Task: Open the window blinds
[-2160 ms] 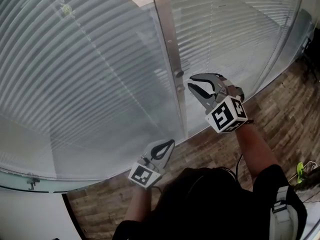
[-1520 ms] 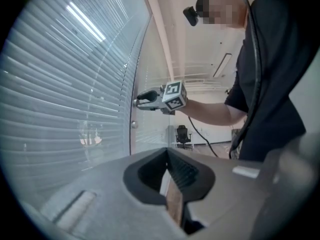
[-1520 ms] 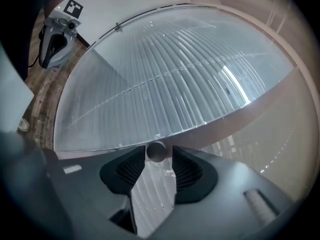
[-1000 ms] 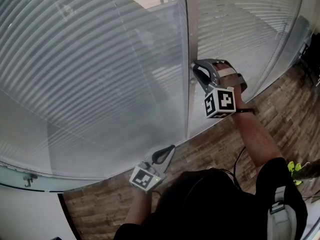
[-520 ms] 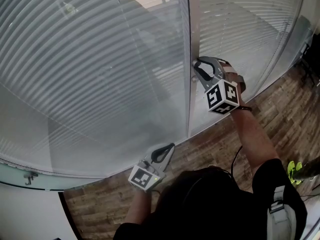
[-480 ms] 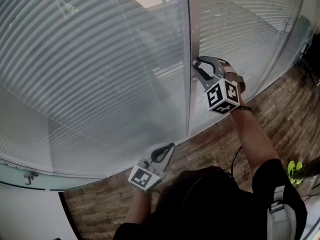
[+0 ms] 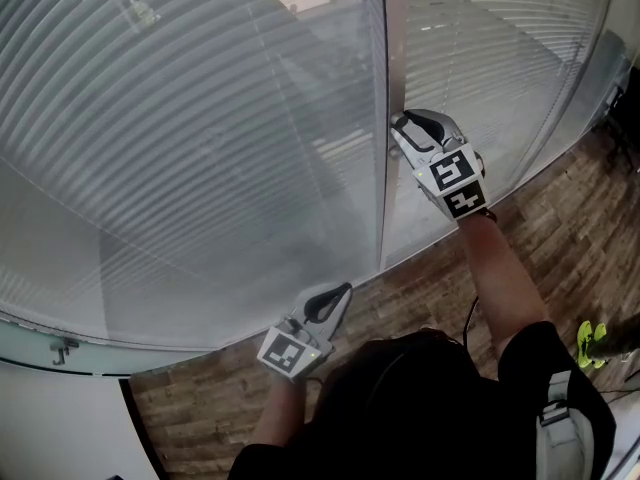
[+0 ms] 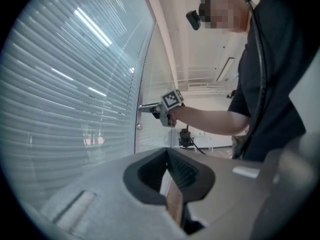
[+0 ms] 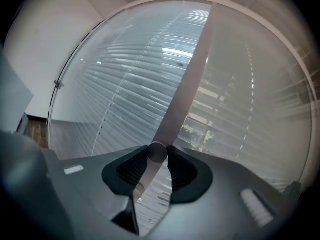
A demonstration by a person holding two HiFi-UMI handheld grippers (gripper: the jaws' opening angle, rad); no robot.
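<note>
Grey slatted blinds (image 7: pixel 200 138) hang behind glass, split by an upright metal mullion (image 7: pixel 393 48). A small round knob (image 9: pixel 158 152) sticks out of the mullion. My right gripper (image 7: pixel 403 128) is shut on that knob, one pad on each side, seen end-on in the right gripper view. The left gripper view shows the right gripper (image 8: pixel 142 106) reaching level to the mullion. My left gripper (image 7: pixel 338 293) hangs low near the window's bottom edge, shut and empty, apart from the glass. Through the slats of the right pane (image 9: pixel 235 109) some greenery shows.
Brown wood-look floor (image 7: pixel 560 218) runs along the window's foot. A white wall with a small metal bracket (image 7: pixel 62 348) stands at the lower left. A green object (image 7: pixel 587 340) lies on the floor at the right. An office chair (image 8: pixel 186 138) stands further back in the room.
My right gripper came to the mullion, closed on the knob and has since rolled about its own axis; its marker cube shows a different face. The left gripper has barely moved.
</note>
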